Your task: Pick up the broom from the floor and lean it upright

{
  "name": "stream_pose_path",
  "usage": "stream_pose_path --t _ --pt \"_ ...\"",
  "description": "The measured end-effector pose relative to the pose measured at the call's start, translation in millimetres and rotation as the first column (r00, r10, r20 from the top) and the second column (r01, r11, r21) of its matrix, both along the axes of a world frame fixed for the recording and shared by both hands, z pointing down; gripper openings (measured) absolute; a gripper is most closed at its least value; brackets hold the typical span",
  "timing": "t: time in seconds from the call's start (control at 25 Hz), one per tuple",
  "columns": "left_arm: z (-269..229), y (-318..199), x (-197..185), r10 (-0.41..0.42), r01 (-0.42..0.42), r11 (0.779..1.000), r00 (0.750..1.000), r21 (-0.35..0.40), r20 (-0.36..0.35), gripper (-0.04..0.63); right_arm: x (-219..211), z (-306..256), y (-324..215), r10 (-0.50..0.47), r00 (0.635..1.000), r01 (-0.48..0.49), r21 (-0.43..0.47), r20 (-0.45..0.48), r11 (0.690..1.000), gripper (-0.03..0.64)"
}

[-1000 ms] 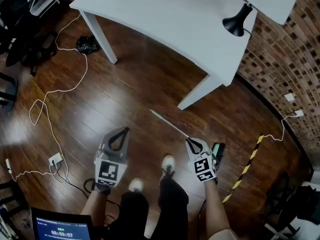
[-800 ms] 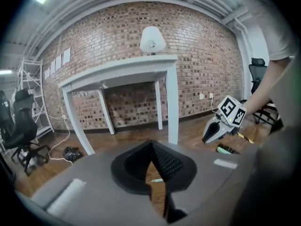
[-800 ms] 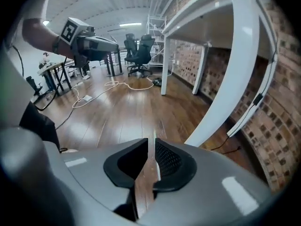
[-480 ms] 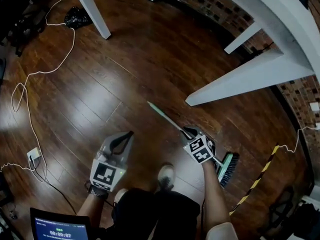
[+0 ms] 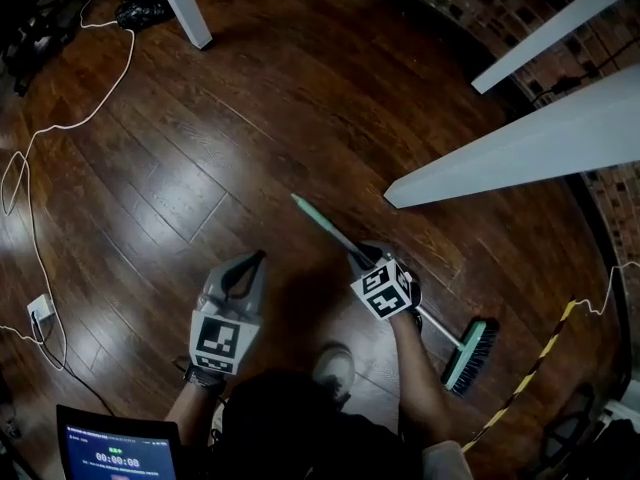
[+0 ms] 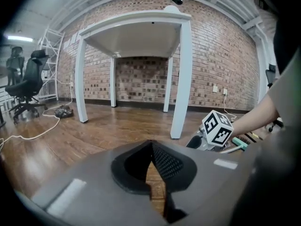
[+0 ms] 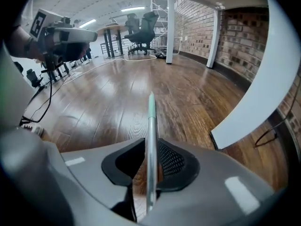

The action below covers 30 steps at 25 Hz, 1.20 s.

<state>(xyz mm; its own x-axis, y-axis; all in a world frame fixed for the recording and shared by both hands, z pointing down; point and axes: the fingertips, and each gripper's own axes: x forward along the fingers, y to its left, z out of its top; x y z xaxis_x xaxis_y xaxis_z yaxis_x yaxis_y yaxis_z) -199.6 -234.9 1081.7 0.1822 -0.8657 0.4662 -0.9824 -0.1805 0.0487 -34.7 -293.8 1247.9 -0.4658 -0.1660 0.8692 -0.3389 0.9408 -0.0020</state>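
The left gripper [image 5: 258, 259] is closed tight and holds nothing. The broom [image 5: 322, 223] lies low across the wooden floor [image 5: 250, 108], maybe touching it. It looks light, stiff and smooth, so it could slip. The right gripper [image 5: 360, 257] sits around the thin handle [image 7: 151, 126] near its middle, jaws opening. The brush head [image 5: 470, 356] is likely the heavy end, so grab nearer there.
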Motion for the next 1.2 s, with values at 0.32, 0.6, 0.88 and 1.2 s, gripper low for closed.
stream_pose_path --t 0.32,0.6,0.88,1.2 --pt "10 -5 27 0.064 -0.065 0.998 0.997 -0.024 -0.031 0.000 -8 18 4 -0.094 0.991 0.087 -0.071 -0.091 0.994 0.117" --pt "12 2 34 0.102 -0.103 0.995 0.994 -0.019 -0.033 0.000 -7 38 3 -0.245 0.948 0.222 -0.130 -0.202 0.966 0.126" --pt "7 4 32 0.149 -0.149 0.989 0.989 -0.009 -0.020 0.000 -4 36 4 -0.194 0.965 0.172 -0.135 -0.176 0.976 0.106" --pt "-66 26 23 0.145 -0.146 0.988 0.989 -0.059 -0.020 0.000 20 -61 9 -0.071 0.993 0.070 -0.016 -0.096 0.997 0.091"
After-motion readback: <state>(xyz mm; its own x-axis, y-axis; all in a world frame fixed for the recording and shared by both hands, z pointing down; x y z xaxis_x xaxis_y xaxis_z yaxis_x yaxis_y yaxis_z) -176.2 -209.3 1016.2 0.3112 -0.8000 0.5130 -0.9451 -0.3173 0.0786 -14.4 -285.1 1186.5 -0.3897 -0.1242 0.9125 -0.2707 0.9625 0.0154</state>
